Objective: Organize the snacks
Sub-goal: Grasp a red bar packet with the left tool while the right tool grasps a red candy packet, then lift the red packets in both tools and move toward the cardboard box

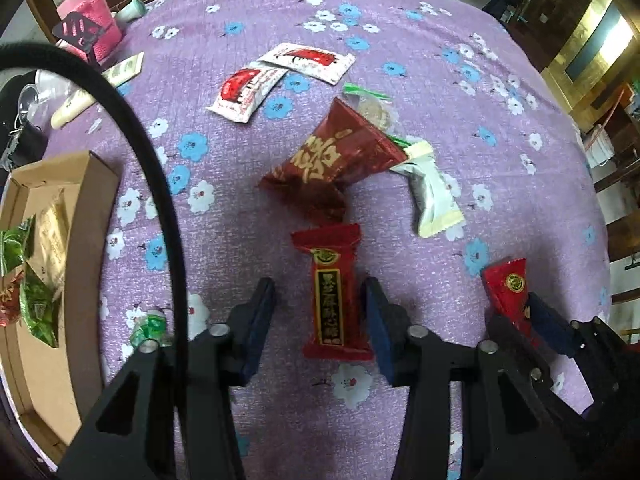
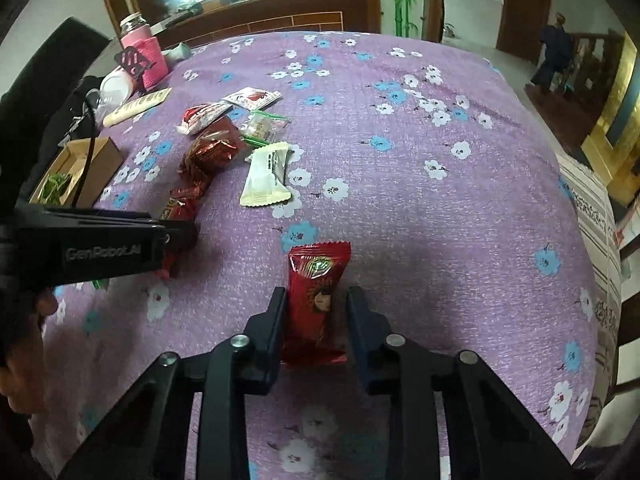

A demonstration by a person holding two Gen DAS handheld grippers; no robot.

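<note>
Box (image 1: 90, 216), green snack packets (image 1: 38, 300) inside (open-topped)

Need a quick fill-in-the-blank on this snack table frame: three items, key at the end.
1. The black-labelled snack bar between the open fingers of the left gripper has a ___ wrapper.
2. The right gripper is shut on another snack packet, which lies on a ___ flowered tablecloth.
3. In the left wrist view, the cardboard box sits at the ___ edge of the picture.
Missing words: red; purple; left.
</note>
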